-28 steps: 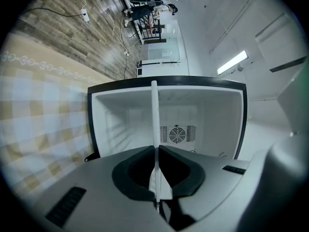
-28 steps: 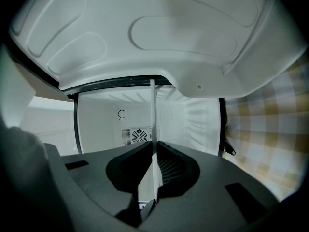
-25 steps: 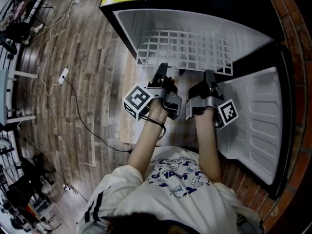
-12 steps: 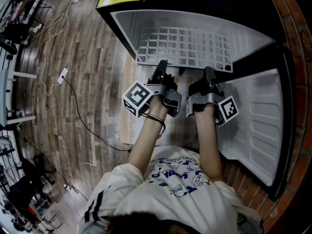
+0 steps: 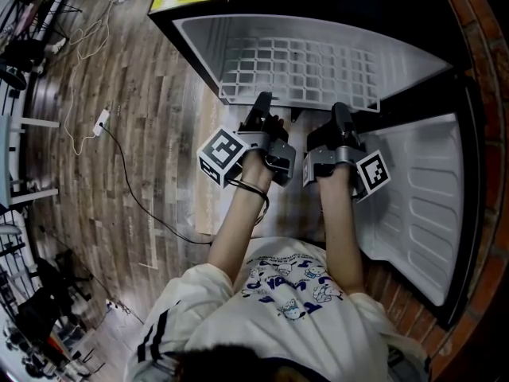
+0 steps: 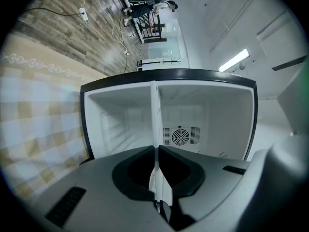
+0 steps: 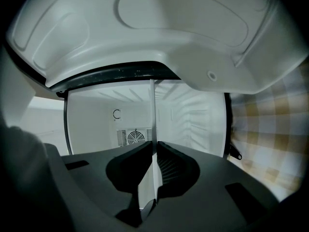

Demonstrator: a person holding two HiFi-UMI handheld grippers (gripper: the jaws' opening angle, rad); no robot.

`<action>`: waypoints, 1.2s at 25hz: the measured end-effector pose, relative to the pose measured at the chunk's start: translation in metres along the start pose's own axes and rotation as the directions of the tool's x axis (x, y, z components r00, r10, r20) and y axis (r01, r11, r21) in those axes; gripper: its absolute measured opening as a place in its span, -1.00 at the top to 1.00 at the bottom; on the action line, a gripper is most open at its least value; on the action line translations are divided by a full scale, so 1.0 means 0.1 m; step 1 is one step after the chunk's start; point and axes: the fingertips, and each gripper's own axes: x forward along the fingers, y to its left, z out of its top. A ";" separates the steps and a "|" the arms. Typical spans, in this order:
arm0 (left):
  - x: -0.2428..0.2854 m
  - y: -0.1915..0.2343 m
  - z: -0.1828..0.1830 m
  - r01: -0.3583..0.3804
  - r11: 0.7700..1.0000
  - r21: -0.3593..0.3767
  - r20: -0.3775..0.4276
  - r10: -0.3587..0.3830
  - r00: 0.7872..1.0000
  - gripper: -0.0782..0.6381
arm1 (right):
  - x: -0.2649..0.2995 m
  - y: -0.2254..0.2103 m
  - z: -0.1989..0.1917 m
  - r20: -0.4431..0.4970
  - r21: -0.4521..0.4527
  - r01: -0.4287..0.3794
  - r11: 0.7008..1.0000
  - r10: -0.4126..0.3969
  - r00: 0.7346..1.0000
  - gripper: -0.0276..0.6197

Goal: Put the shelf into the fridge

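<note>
Gripping the white wire shelf by its near edge, your left tool and right tool each have both jaws pressed tight on the wire. Both gripper views show the shelf edge-on as a thin white line between the jaws. The shelf sits mostly inside the open fridge, with its near edge at the opening. The fridge door stands swung open on your right. A round fan grille shows on the back wall.
</note>
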 end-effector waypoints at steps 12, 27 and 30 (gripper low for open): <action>-0.02 0.00 0.00 0.011 1.000 0.002 0.002 -0.011 1.000 0.68 | -0.02 0.00 -0.01 0.001 -0.003 -0.011 1.000 0.011 1.000 0.76; 0.01 0.02 0.00 0.013 1.000 0.002 -0.002 -0.013 1.000 0.68 | 0.00 -0.02 0.01 0.007 -0.007 -0.017 1.000 0.017 1.000 0.76; 0.02 0.00 0.00 0.017 1.000 0.004 -0.002 -0.017 1.000 0.68 | 0.00 -0.01 0.01 0.006 -0.005 -0.024 1.000 0.024 1.000 0.76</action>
